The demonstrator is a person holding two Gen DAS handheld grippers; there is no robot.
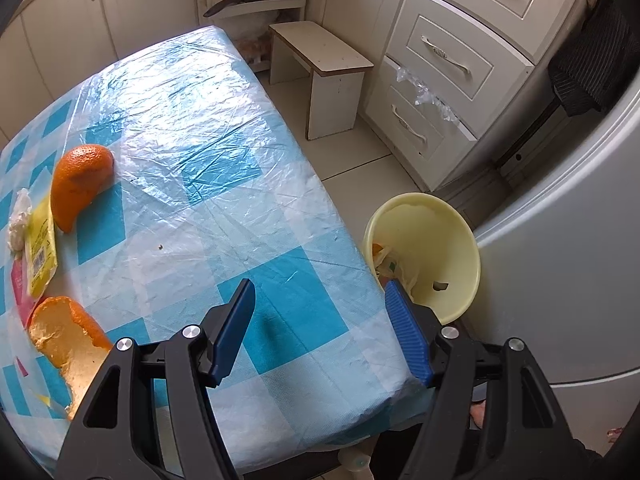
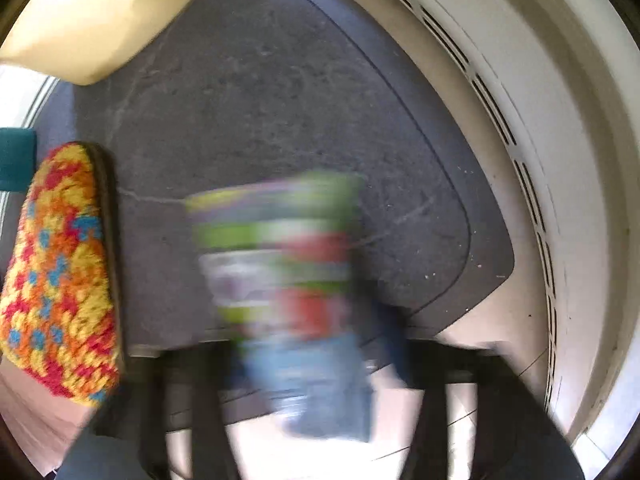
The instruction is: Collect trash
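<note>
My left gripper (image 1: 320, 332) is open and empty, hovering over the near right corner of the table (image 1: 192, 128). Two orange peels lie at the table's left, one further back (image 1: 80, 182) and one near me (image 1: 68, 340). A yellow wrapper (image 1: 40, 248), a pink scrap (image 1: 18, 288) and a crumpled white tissue (image 1: 18, 224) lie between them. The pale yellow bin (image 1: 436, 256) stands on the floor at the right of the table with trash inside. My right gripper (image 2: 304, 352) is blurred and shut on a colourful wrapper (image 2: 280, 268) above a grey floor mat (image 2: 280, 100). The bin's outside (image 2: 100, 12) shows top left.
A small white stool (image 1: 320, 68) and a drawer unit (image 1: 460, 60) stand beyond the table. A grey fridge (image 1: 580, 240) is right of the bin. A multicoloured slipper (image 2: 56, 272) stands on the mat at the left. A white vented appliance base (image 2: 520, 140) curves along the right.
</note>
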